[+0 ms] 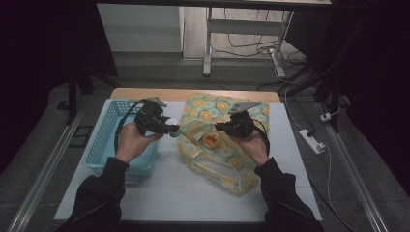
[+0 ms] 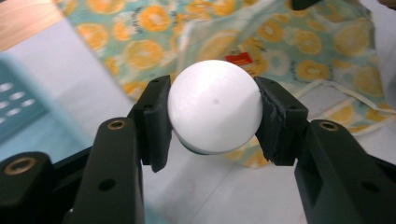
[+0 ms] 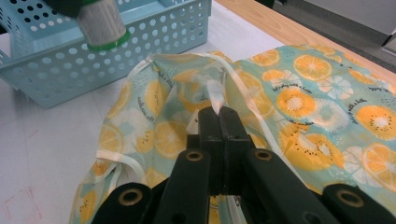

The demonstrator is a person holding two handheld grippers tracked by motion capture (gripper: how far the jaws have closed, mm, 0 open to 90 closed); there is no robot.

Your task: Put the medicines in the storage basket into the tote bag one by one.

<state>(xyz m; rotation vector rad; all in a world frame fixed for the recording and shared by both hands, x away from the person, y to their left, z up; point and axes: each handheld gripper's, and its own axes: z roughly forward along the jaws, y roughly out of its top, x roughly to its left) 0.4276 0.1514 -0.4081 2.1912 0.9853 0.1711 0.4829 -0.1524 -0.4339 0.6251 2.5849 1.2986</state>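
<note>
In my left hand-held gripper (image 2: 212, 116) I have a small white ball-topped bottle (image 2: 214, 112), its round cap squeezed between the two jaws, which are spread just as wide as the cap; from my right hand-held gripper's camera its ridged body with a green band (image 3: 102, 25) shows hanging above the basket (image 3: 154, 44). I carry it cap-first and clear of the desk (image 1: 193, 188), I think so that it can go straight into the mouth of the bag. My right hand-held gripper (image 3: 219, 112) has its jaws pressed fully together on a thin fold of the orange-print bag (image 3: 299, 93), pinching the fabric near the white trim and lifting it, which should pull the opening up and keep it from slumping flat. The bag lies in front of and below that gripper, spreading away to its far side; the blue basket sits beyond it, near the bottle. From above, the two grippers face each other with the bottle just short of the lifted edge of the bag (image 1: 212, 140), so I judge the next move is to bring the bottle across and in, and the risk is that the mouth isn't yet gaping enough.
</note>
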